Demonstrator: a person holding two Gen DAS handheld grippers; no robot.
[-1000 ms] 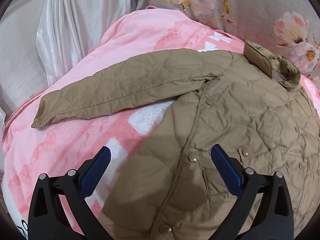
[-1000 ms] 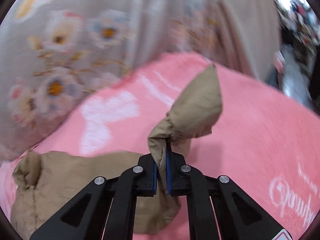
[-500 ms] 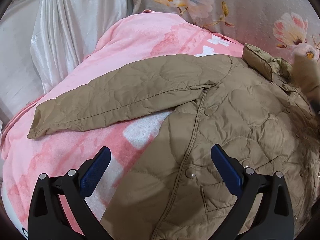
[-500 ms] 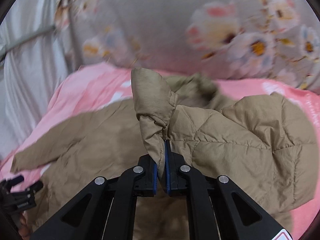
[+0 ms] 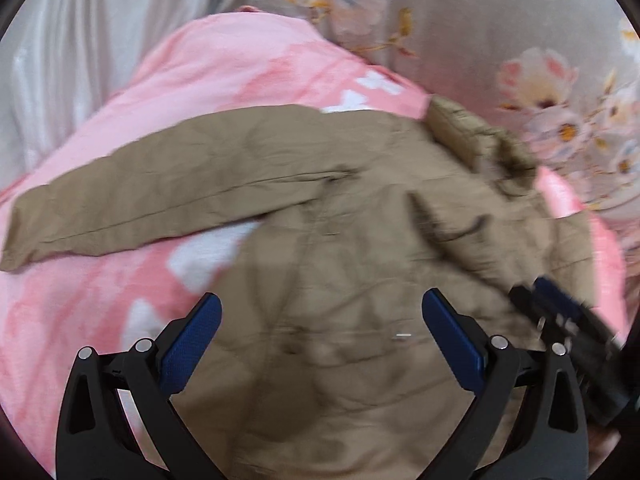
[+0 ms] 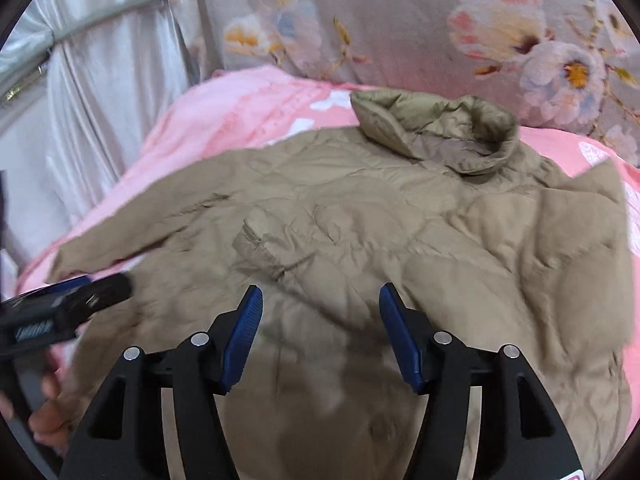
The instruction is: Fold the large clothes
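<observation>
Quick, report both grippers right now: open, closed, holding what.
Left gripper: open, holding nothing, above the tan jacket.
Right gripper: jaws opening, nothing between them; folded sleeve lies on the jacket.

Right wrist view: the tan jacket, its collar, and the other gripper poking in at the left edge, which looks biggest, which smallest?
1. tan jacket, by far the largest.
2. collar and left gripper: about alike; the gripper is cropped and nearer the camera, so no ranking.
</observation>
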